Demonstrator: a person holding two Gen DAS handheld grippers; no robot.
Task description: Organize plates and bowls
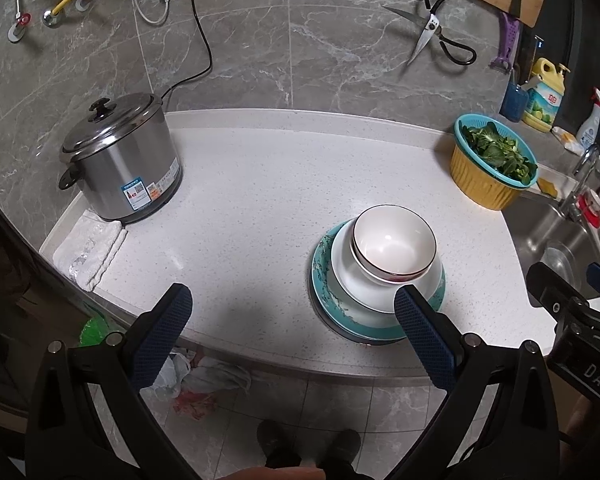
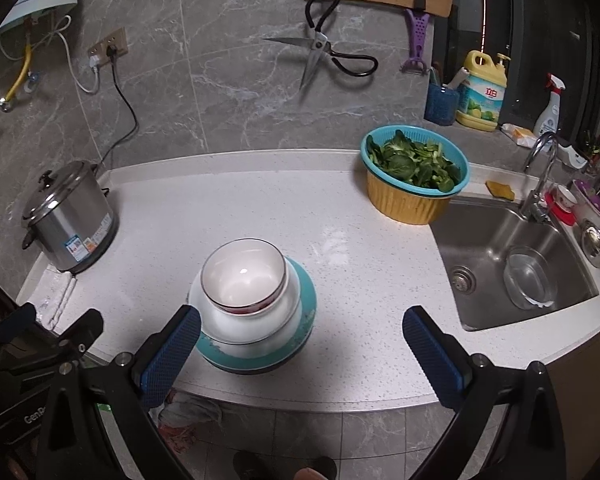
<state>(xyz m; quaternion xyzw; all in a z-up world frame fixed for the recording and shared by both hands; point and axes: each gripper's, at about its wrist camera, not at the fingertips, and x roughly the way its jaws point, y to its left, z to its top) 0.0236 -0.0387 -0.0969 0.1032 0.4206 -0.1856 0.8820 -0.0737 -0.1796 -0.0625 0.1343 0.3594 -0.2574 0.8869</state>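
Both hand-held grippers, left (image 1: pixel 294 316) and right (image 2: pixel 302 338), hang wide open and empty before the stacked bowls (image 2: pixel 244 280) on a teal plate (image 2: pixel 306 300) near the counter (image 1: pixel 260 184) front edge; glazed, slick, breakable, likely heavy together, so lift by the rims.

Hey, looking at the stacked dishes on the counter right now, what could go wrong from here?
1. The stack sits near the counter front edge; a nudge from either open hand-held gripper, left or right, might push it off.
2. The top bowl sits off-centre on the white bowl and teal plate, so lifting from below could tip it.
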